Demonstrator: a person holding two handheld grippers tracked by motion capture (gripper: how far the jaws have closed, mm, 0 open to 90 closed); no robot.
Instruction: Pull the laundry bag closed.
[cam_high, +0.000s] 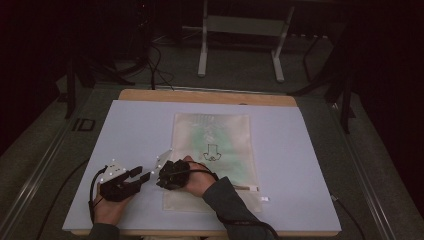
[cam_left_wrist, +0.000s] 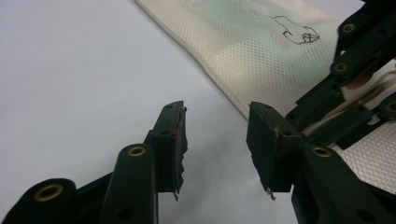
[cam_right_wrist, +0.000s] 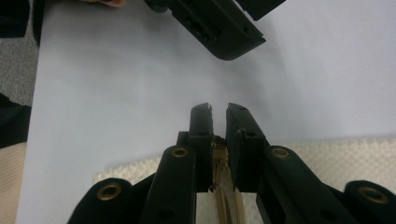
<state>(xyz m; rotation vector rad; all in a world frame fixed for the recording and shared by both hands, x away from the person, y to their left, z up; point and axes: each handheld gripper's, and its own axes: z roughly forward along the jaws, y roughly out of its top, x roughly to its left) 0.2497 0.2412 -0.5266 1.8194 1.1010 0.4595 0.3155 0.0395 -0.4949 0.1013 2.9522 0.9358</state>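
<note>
Our right hand-held gripper (cam_right_wrist: 219, 112) pinches the mesh bag's (cam_high: 220, 135) zipper pull (cam_right_wrist: 223, 186); left hand-held gripper (cam_left_wrist: 215, 135) spread. A jerk could slip the pull.

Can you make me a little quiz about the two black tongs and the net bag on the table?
1. True or false: the left tongs are open with nothing between them.
2. What do the right tongs pinch? A) the zip strip of the net bag B) a spoon C) a cup
3. What colour is the drawing on the bag?

Key: 1 true. 2 A. 3 black.
</note>
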